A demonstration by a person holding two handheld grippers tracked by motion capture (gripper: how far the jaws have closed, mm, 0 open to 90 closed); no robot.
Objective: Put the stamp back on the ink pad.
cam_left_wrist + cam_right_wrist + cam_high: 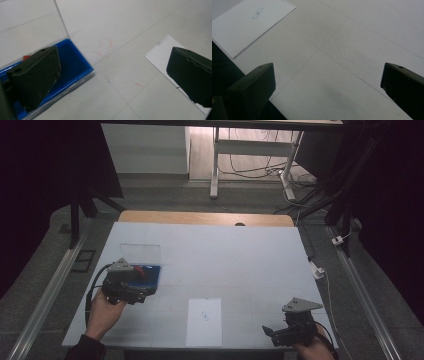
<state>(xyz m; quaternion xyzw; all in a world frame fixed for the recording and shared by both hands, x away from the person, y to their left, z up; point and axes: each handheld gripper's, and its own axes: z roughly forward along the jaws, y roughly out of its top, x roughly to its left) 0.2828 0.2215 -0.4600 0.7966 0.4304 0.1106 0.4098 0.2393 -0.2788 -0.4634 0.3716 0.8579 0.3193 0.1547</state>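
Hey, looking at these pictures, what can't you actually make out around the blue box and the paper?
- Red item in the blue box: high view, half hidden by the left gripper; left gripper view, behind a jaw.
- Mark on the paper: too small in both views.
- Paper's near corner: left gripper view, covered by the other jaw.

left hand-held gripper [145, 292] agape, right hand-held gripper [270, 334] seemingly agape

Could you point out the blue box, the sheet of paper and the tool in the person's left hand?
blue box [152, 276]: high view, its right edge.
sheet of paper [204, 322]: high view, its middle.
left gripper [131, 291]: high view, between its open jaws.
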